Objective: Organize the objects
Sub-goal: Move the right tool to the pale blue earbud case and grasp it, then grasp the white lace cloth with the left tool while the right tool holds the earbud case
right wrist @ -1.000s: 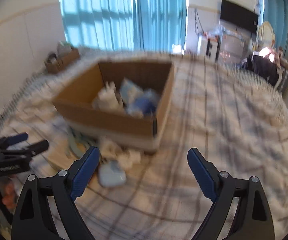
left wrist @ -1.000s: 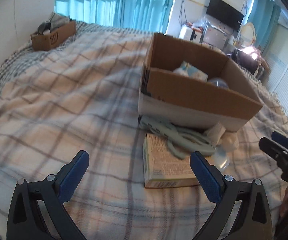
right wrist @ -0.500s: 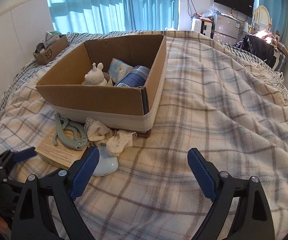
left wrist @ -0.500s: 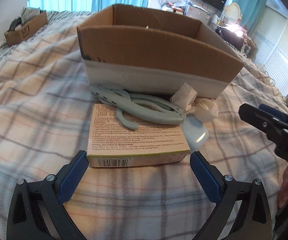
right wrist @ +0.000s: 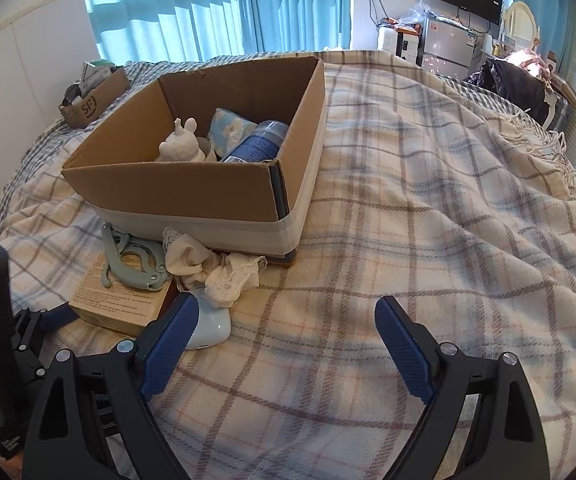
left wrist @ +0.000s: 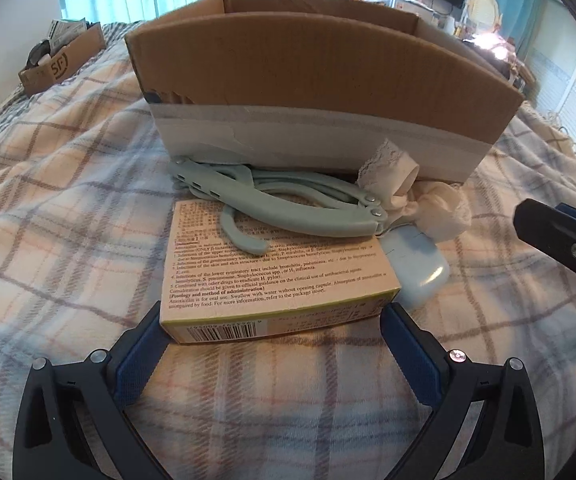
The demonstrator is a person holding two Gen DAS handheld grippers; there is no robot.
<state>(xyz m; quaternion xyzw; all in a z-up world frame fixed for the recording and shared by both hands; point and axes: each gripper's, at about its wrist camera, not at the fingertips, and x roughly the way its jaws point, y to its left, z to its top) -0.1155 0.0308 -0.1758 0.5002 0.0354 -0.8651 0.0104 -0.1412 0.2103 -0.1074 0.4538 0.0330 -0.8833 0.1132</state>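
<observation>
Left claw (left wrist: 274, 334) spread astride medicine box (left wrist: 276, 276); right claw (right wrist: 284, 344) spread over plaid blanket (right wrist: 407, 208), curtains (right wrist: 192, 4) behind.

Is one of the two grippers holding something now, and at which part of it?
Nothing is held. The left gripper stands open around the near end of the medicine box; whether its pads touch cannot be told. The right gripper is open over the blanket.

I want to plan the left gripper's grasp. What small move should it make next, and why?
Probably close the left gripper on the beige printed medicine carton: its blue pads already flank the carton's near end, seemingly without pressing. Lift carefully, since the grey-green plastic folding hanger lies partly on top.
</observation>
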